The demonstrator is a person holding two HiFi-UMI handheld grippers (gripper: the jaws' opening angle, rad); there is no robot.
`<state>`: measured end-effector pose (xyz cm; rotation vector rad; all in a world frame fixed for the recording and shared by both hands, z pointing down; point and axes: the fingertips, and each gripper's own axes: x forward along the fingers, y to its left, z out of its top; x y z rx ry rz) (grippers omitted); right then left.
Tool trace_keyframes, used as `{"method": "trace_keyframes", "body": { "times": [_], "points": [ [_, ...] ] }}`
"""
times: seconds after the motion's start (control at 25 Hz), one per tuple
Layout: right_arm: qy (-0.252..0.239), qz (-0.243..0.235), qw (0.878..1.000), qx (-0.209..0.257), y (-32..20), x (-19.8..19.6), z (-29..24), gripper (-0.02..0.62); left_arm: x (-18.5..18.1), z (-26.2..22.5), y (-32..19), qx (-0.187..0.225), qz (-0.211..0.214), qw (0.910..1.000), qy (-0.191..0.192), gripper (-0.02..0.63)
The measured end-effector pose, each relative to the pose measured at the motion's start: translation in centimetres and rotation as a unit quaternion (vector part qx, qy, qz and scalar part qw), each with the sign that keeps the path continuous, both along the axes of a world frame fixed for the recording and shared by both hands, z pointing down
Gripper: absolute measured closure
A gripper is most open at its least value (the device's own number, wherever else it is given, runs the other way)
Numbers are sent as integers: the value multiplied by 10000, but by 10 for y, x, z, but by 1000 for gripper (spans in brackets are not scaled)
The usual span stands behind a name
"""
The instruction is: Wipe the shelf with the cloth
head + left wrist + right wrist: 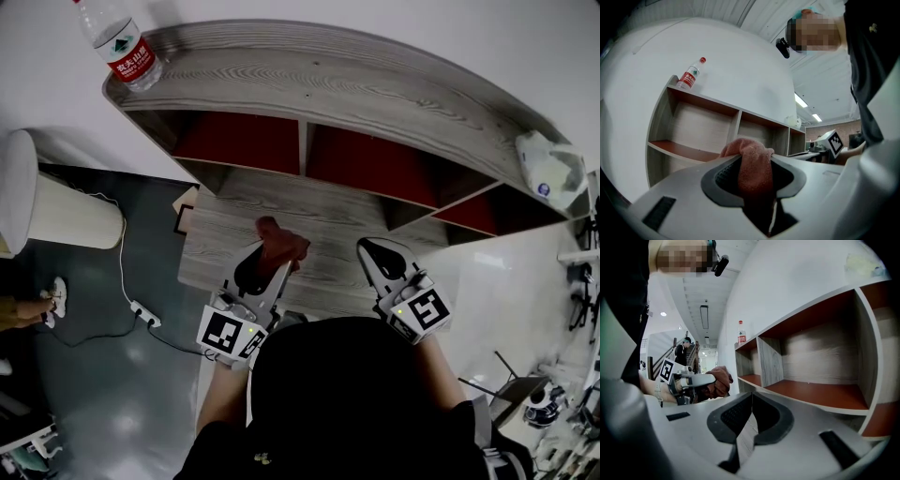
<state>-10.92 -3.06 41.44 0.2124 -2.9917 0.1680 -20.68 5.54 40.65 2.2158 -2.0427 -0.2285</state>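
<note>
The left hand-held gripper [754, 161] is shut tight on the red cloth [275, 234], and a bunch of cloth sticks out past its jaws. It holds the cloth over the left part of the wood tabletop [328, 220], just in front of the shelf [328, 89]. The right hand-held gripper [751, 392] is over the right part, with its jaws together and nothing in them. A bottle [120, 47] lies at the left end of the shelf top
</note>
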Motion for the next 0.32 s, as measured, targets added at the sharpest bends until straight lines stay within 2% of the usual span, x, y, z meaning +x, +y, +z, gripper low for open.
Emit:
{"method": "trace_keyframes", "body": {
  "times": [0.12,0.32],
  "points": [
    [113,70,9999,14,-3,4,2,597,4,1,-1,-42,39,9999,-114,457],
    [-89,130,9999,-44,-4,4,-4,597,7,4,-1,-99,46,9998,-162,457]
  ]
}}
